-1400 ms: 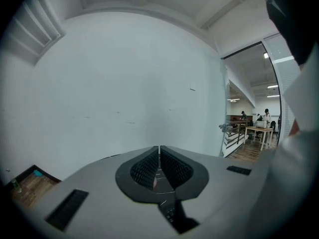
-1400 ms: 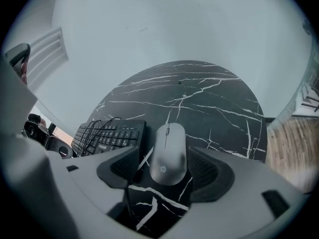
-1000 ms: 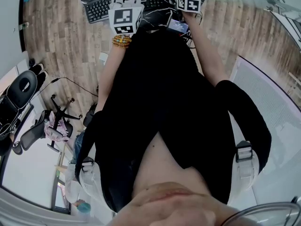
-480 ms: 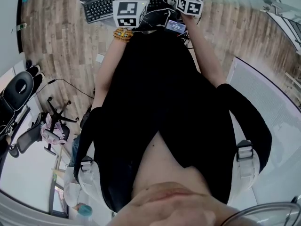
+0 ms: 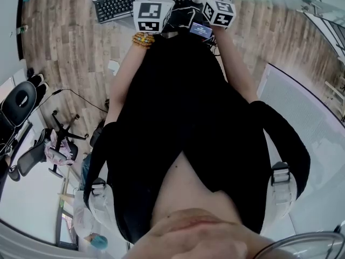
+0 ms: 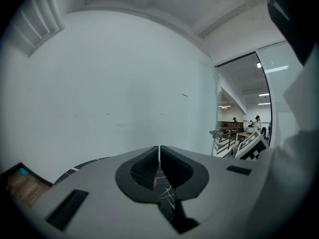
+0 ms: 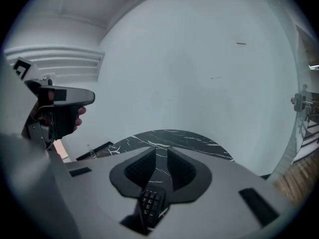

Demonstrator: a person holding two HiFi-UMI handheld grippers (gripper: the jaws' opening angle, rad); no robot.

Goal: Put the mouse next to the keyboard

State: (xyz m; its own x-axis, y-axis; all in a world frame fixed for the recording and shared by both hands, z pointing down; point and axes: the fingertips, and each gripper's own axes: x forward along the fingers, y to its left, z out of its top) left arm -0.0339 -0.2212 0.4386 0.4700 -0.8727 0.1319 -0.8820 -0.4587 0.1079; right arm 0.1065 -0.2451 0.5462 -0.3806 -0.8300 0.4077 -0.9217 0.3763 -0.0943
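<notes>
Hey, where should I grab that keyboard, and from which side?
Probably its near long edge toward the left end, coming in low from the person's side: the keyboard lies flat on the table, looks too wide to span from above, and that end is uncovered.

Saw a smooth black desk top (image 7: 169,138) veined white like marble, a matt wood-grain plank floor (image 5: 64,47), a keyboard (image 5: 116,3) of black plastic keys, a plain matt wall (image 6: 124,83), a black cloth shirt (image 5: 183,107), a bracelet (image 5: 142,39) of small beads.
</notes>
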